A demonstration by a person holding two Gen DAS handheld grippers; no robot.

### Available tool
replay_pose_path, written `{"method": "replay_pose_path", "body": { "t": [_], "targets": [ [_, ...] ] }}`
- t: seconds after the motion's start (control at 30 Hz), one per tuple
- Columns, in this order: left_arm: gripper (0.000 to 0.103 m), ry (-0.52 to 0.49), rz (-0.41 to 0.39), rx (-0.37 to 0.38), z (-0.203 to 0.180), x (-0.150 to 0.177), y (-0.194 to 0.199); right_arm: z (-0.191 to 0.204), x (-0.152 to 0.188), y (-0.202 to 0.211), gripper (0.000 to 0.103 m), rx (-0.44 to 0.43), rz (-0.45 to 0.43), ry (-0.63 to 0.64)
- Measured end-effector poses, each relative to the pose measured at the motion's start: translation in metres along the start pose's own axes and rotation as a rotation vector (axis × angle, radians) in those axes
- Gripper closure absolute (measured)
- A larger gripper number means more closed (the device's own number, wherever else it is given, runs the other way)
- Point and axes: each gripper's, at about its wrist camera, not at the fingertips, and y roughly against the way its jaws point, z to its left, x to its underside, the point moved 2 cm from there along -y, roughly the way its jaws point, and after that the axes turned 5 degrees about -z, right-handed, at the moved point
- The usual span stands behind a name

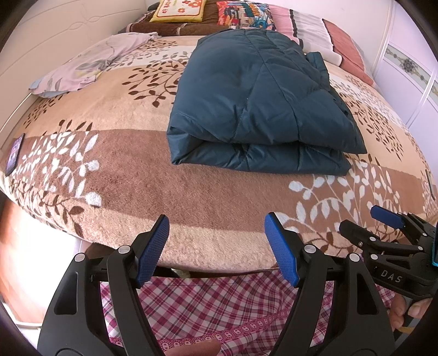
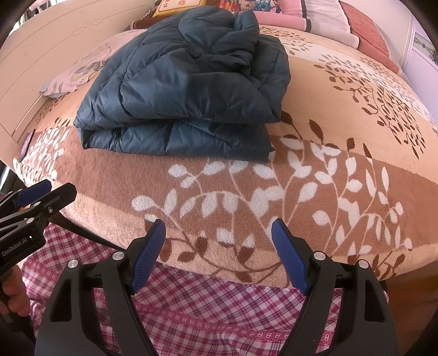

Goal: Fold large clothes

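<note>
A dark teal quilted jacket (image 1: 251,101) lies folded into a thick rectangle on the bed, its doubled edge facing me. In the right wrist view the same jacket (image 2: 186,90) sits up and to the left. My left gripper (image 1: 216,221) hangs open over the bed's near edge, well short of the jacket, nothing between its blue pads. My right gripper (image 2: 219,227) is open too and empty, also at the near edge. Each gripper shows in the other's view: the right gripper (image 1: 364,219) at the right, the left gripper (image 2: 49,191) at the left.
A beige and brown leaf-patterned blanket (image 1: 131,175) covers the bed. A pale floral cloth (image 1: 90,65) lies at the far left, pillows (image 1: 180,11) at the head. A dark phone (image 1: 15,154) rests on the left edge. A pink plaid garment (image 1: 208,304) is below the grippers.
</note>
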Motion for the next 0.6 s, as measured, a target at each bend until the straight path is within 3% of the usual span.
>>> {"method": "replay_pose_path", "body": {
  "t": [0.6],
  "targets": [
    [0.032, -0.003, 0.004, 0.001, 0.0012, -0.0006, -0.0009, 0.0003, 0.0013, -0.0001, 0.026, 0.002, 0.002, 0.000]
  ]
}}
